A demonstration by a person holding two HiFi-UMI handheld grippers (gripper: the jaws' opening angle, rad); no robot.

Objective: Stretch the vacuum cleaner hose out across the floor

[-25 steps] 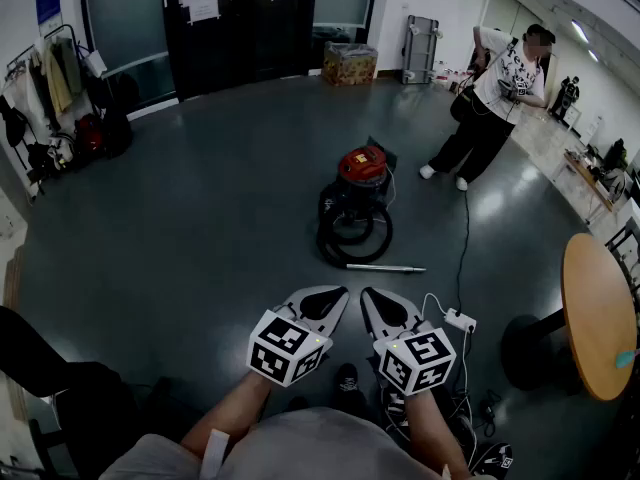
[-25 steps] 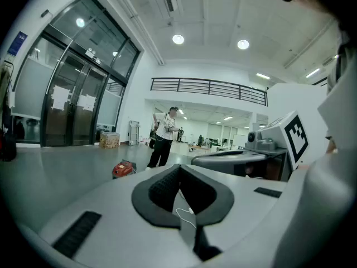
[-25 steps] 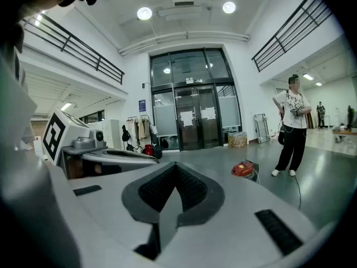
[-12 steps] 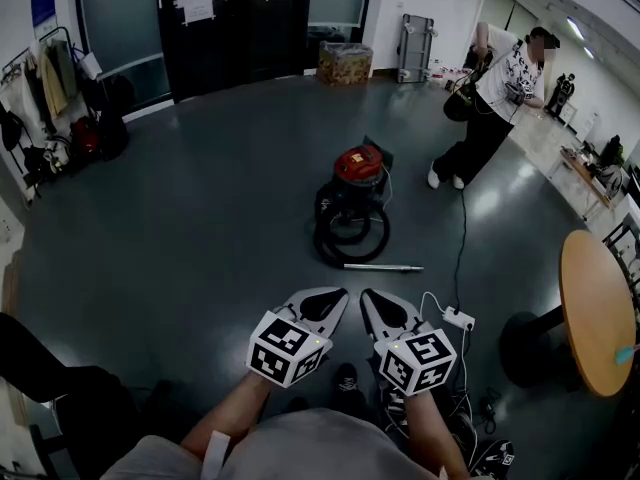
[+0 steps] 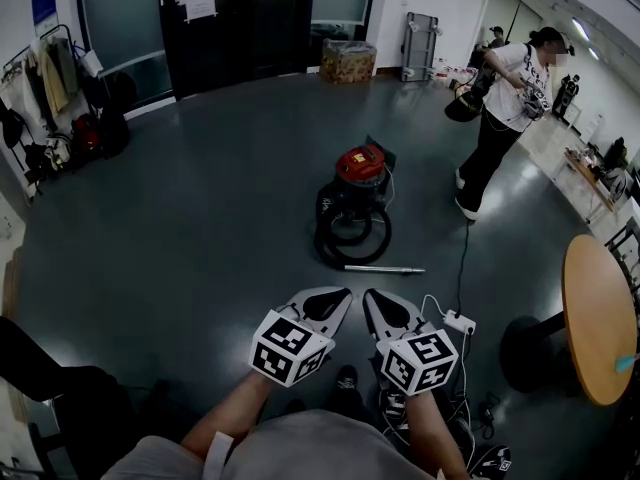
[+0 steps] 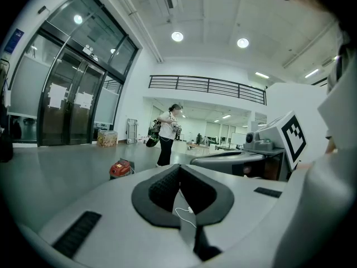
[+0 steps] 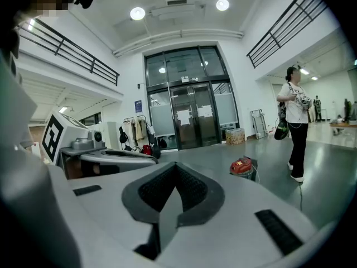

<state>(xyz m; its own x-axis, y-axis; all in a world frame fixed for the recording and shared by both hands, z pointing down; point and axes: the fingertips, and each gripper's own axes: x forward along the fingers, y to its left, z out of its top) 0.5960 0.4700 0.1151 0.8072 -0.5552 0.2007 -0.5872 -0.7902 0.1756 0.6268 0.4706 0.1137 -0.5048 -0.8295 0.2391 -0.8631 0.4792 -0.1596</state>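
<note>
I'm looking down on a wide hall with a dark glossy floor (image 5: 200, 218), black glass doors (image 5: 240, 18) along the top of the frame and a round wooden table (image 5: 598, 318) at the right edge.

Low in the centre, the left gripper (image 5: 338, 296) and right gripper (image 5: 371, 298) sit side by side, each with its jaws pressed together on nothing. Each gripper view shows only the pads meeting, with open floor beyond. I judge they are closed and kept near my body because the work has not begun and nothing is within reach.

Just right of the right gripper lies a white power strip (image 5: 460, 321). Its cable (image 5: 464, 248) runs up the frame toward a person (image 5: 500, 118) in mid-stride at the upper right.

Farther up, at mid-frame, stands the red vacuum cleaner (image 5: 361, 165). The hose (image 5: 352, 233) is wound in black loops on the floor against its near side. A silver wand (image 5: 385, 268) lies flat just below the coil, pointing right.

The hose looks dark and thick, its loops overlapping, and none of it is stretched out. The wand end seems to me the natural place to take hold.
</note>
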